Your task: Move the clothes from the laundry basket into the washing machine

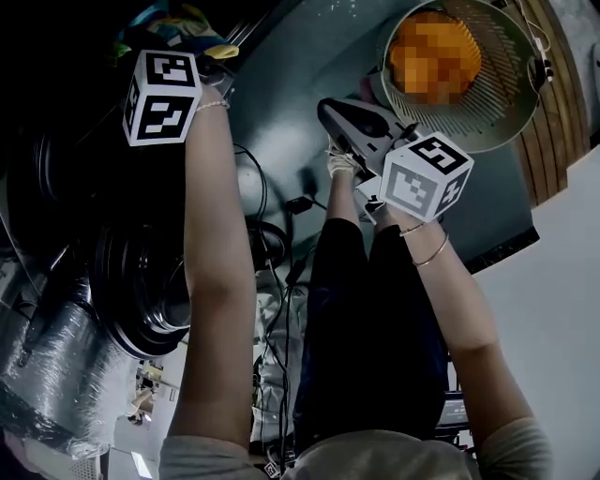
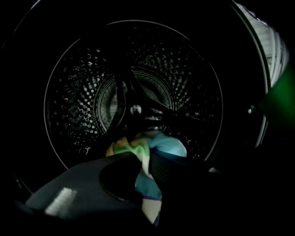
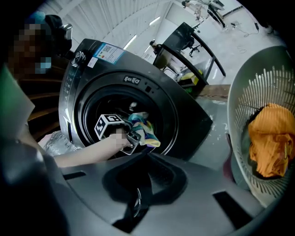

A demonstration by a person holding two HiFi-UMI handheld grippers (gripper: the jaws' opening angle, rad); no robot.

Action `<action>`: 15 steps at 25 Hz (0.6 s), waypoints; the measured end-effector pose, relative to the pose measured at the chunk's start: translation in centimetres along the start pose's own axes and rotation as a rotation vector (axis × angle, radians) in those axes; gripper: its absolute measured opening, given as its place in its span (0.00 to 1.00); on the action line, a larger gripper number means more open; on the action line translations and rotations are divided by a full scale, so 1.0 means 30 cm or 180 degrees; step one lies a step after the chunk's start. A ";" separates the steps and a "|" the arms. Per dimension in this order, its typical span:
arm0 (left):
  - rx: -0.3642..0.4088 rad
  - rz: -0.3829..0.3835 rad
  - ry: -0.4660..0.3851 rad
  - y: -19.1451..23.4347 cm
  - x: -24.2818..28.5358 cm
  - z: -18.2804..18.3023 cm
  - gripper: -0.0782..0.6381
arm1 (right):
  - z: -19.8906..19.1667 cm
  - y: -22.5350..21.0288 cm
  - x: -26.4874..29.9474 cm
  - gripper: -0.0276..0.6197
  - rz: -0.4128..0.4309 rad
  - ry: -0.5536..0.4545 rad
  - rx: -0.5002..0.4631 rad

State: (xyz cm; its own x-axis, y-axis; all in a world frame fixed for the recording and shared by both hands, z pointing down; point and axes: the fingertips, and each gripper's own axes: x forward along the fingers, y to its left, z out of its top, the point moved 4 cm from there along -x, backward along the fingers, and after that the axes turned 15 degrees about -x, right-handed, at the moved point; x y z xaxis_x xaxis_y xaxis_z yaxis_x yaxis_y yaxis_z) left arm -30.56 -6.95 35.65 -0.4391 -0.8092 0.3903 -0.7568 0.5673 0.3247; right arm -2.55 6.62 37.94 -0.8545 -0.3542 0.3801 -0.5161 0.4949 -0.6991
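Note:
My left gripper (image 2: 145, 159) is shut on a multicoloured cloth (image 2: 152, 150) of blue, green and orange. It holds the cloth in the round door opening of the washing machine (image 3: 99, 60), facing the perforated steel drum (image 2: 83, 97). In the right gripper view that left gripper (image 3: 129, 138) and its cloth (image 3: 144, 125) show inside the opening. In the head view the left gripper (image 1: 208, 58) is at the top left with the cloth (image 1: 178, 21) beyond it. My right gripper (image 3: 146, 159) is shut and holds nothing, hanging beside the grey laundry basket (image 3: 244, 106). An orange garment (image 3: 271, 140) lies in the basket (image 1: 511, 89).
A silvery ribbed hose (image 1: 52, 370) lies at the lower left by the machine. Black cables (image 1: 272, 234) trail over the floor between machine and basket. The person's dark trousers (image 1: 375, 328) and feet stand in the middle. Wooden boards (image 1: 553, 103) border the basket on the right.

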 end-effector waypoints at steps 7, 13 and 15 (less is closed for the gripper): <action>-0.0227 0.0221 0.0425 0.091 -0.089 -0.158 0.48 | -0.024 -0.003 -0.008 0.06 -0.0023 0.0003 0.0034; -0.0202 0.0128 0.1074 0.083 -0.207 -0.363 0.48 | -0.045 -0.002 -0.033 0.06 -0.0080 -0.0015 0.0095; -0.0176 0.0163 0.1285 0.099 -0.213 -0.418 0.47 | -0.047 0.000 -0.032 0.06 -0.0087 -0.0017 0.0103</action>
State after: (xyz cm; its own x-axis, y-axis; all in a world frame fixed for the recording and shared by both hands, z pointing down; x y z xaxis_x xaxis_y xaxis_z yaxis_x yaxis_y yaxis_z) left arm -23.93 1.83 44.90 -0.2419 -0.6610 0.7103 -0.7069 0.6215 0.3376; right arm -1.81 8.08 38.42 -0.8397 -0.3715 0.3962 -0.5370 0.4590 -0.7078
